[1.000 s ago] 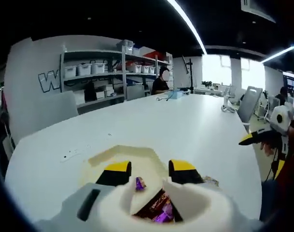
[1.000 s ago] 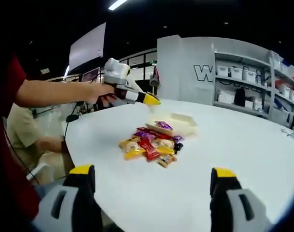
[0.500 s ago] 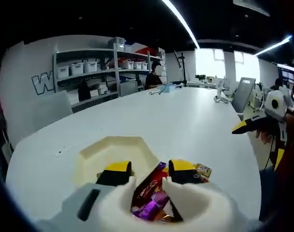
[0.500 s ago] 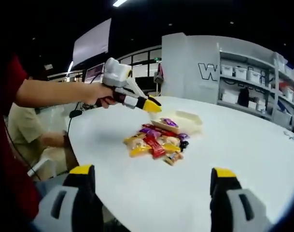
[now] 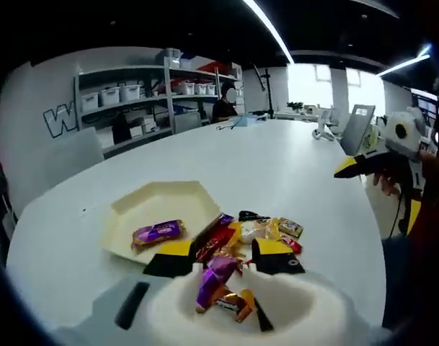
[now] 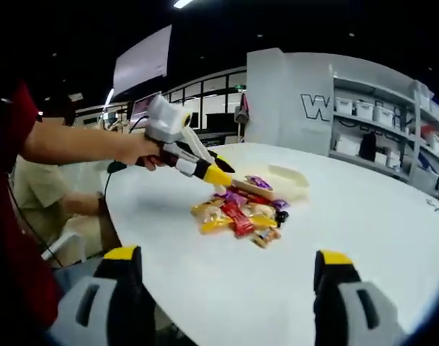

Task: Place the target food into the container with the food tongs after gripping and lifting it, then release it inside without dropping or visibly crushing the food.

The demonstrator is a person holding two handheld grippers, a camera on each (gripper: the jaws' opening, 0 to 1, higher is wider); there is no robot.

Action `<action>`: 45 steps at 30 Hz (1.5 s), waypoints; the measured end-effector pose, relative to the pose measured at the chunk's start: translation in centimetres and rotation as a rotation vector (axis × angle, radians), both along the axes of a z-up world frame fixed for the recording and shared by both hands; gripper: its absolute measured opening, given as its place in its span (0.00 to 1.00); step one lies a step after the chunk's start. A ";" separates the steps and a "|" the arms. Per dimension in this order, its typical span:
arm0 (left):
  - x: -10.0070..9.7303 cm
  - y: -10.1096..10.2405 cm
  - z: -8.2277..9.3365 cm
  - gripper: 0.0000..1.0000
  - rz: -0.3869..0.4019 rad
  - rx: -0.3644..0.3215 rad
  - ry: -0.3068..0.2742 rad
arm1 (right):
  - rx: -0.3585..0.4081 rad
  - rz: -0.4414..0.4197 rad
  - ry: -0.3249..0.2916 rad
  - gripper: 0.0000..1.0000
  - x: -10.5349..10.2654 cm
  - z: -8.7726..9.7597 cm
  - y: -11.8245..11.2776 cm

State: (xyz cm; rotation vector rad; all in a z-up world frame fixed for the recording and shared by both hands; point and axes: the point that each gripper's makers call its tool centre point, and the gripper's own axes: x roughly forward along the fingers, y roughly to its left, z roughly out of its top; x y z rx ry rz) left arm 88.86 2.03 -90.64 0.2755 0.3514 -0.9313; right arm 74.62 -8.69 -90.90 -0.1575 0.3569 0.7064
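On the big white table (image 5: 277, 173), near its rounded edge, sits a cream tray (image 5: 161, 216) with one purple candy (image 5: 156, 232) inside it, and a pile of wrapped candies (image 6: 239, 215) lies touching the tray's side. Over that pile hangs the left gripper (image 6: 220, 171), held in a person's hand (image 6: 136, 150), its yellow-tipped jaws a little apart with nothing between them. Back from the pile, above the table's near edge, the right gripper (image 6: 226, 270) has its two jaws wide apart and holds nothing.
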 end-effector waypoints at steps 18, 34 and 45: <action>-1.7 1.0 -1.5 0.29 0.013 0.008 0.026 | -0.001 0.011 -0.005 0.99 0.3 0.2 0.5; -4.2 0.2 -0.8 0.29 -0.041 0.005 0.021 | -0.005 0.038 0.010 0.99 -0.1 -0.4 1.3; -6.1 -1.1 -0.7 0.30 -0.148 -0.013 0.062 | -0.009 0.032 0.022 0.99 -0.2 -0.9 1.4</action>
